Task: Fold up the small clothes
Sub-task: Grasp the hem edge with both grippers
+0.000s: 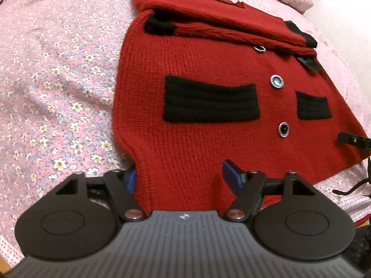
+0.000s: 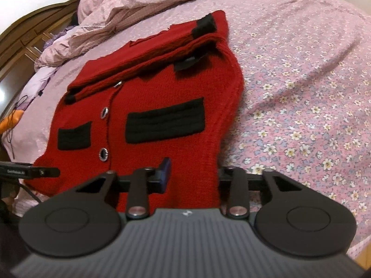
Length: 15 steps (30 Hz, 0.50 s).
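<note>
The red knitted cardigan (image 1: 197, 74) lies spread on the bed, its front up, its top part folded down over the chest so that black-cuffed sleeves lie across it. Two black pocket patches (image 1: 209, 103) sit either side of a row of silver-rimmed buttons (image 1: 277, 81). The hem edge is nearest to me, and both my tools are at it.

My left gripper (image 1: 183, 177) has its jaws fairly wide, with the near left corner of the hem lying between them. One blue pad (image 1: 131, 180) shows at the fabric's outer edge and the other blue pad (image 1: 231, 176) rests on top of the knit; whether they press it I cannot tell.

My right gripper (image 2: 192, 176) has its jaws narrower, set about the near right corner of the hem. Its left blue pad (image 2: 165, 171) stands against the wool; the other pad is hidden behind the fabric, so I cannot tell if the grip is made.

The bed's floral pink sheet (image 1: 58, 69) stretches all round, with a rumpled pink quilt (image 2: 139, 2) and a dark wooden headboard (image 2: 34, 30) beyond.
</note>
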### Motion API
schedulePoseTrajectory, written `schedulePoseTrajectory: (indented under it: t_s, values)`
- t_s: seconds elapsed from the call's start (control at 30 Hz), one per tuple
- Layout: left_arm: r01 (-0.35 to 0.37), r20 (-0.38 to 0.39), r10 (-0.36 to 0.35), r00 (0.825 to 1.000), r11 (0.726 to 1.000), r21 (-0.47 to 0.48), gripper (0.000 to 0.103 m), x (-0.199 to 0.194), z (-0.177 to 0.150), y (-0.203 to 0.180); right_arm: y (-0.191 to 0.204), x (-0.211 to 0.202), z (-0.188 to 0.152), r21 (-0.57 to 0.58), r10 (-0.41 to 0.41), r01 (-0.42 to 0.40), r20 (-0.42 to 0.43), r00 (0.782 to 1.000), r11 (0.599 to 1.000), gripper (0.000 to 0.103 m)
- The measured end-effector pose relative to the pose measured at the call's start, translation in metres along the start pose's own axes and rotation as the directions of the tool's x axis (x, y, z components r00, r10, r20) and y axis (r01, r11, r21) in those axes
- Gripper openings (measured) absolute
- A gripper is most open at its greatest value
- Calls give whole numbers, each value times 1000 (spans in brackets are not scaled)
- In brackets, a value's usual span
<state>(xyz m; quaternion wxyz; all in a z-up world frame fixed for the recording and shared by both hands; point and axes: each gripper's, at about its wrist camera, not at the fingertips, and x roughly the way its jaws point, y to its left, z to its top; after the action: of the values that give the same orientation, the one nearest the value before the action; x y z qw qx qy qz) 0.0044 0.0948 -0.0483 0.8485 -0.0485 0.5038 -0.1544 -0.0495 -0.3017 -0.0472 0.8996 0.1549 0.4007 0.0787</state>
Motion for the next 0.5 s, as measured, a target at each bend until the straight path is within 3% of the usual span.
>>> schedulePoseTrajectory:
  t_s: [0.17,0.23,0.4,0.5]
  values:
    - [-40,10,40,999,999,-36,36,-9,-1,10,-11,-2,3,53,10,-10,4,1000,999,14]
    - [-26,12,27,1000,998,-60,30,-12,-1,14,-13,-5,5,61,26,-27,19,999,998,13]
    - [-4,5,4,1000,997,-81,29,-14,-4,22,-17,-15,16,116,121,-129,76,990,985,12]
    - [1,0,-1,1000,997,-75,31,-11,-4,21,-13,-14,20,99,120,-128,82,989,987,12]
